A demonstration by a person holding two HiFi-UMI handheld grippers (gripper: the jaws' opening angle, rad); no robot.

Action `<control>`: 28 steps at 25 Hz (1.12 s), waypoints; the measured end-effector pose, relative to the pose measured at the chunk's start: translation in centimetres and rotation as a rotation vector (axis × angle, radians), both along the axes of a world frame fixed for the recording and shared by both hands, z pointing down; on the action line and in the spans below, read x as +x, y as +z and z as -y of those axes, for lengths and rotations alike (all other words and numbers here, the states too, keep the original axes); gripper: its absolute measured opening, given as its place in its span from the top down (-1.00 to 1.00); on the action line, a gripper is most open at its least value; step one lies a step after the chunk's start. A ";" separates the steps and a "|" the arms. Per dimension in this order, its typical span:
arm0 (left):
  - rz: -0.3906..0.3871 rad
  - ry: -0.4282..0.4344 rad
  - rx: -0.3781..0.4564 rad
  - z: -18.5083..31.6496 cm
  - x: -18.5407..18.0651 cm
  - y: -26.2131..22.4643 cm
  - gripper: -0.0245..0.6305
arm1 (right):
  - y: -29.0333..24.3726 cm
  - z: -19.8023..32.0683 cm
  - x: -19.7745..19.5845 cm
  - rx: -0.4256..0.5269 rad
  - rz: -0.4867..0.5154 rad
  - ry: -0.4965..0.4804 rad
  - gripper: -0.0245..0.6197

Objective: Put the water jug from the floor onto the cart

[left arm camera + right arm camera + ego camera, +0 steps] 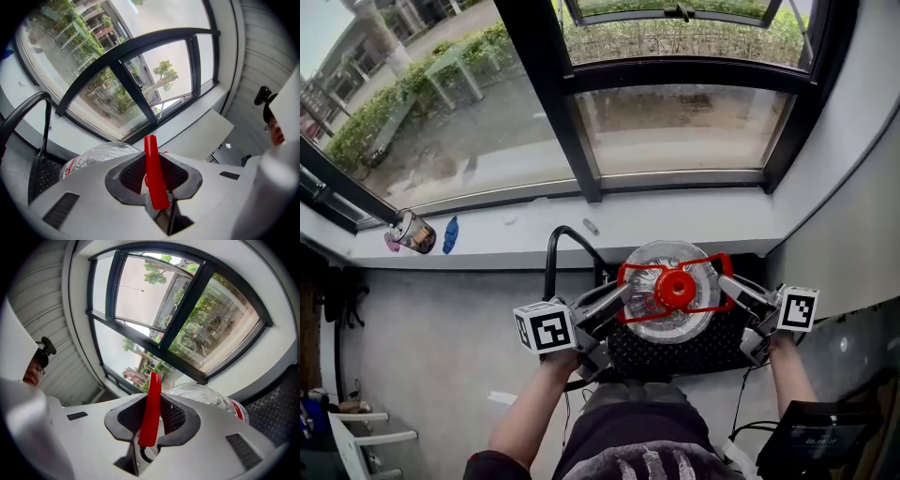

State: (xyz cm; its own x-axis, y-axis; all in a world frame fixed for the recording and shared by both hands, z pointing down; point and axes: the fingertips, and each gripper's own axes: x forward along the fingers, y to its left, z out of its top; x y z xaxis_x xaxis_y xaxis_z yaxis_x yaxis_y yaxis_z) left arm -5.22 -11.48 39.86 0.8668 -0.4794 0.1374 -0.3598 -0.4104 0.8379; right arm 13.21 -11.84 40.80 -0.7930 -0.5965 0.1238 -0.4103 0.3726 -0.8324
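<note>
Clear ribbed plastic water jug [670, 323], red cap, thin red handle [630, 277]. Left gripper [622, 293] and right gripper [727, 283] each pinch handle strip from opposite sides. Jug over cart [712, 354], black diamond-plate deck, possibly not touching. Curved push bar [551, 255], pale windowsill [516, 236] beyond.

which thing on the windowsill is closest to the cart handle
The small grey piece, just beyond the black cart handle; the can and the blue object lie well off to the left.
</note>
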 end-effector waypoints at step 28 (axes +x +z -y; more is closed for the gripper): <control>-0.059 0.170 -0.008 -6.5 -1.3 3.1 0.69 | 2.9 -10.5 -1.8 -0.087 -0.081 0.284 0.70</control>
State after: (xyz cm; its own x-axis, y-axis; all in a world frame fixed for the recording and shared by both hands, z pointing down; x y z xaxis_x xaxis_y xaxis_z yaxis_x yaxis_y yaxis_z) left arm -6.50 -4.95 42.99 0.9421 -0.3239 0.0873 -0.2359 -0.4547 0.8588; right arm 11.41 -1.37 43.74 -0.5815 -0.7774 0.2398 -0.5541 0.1626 -0.8164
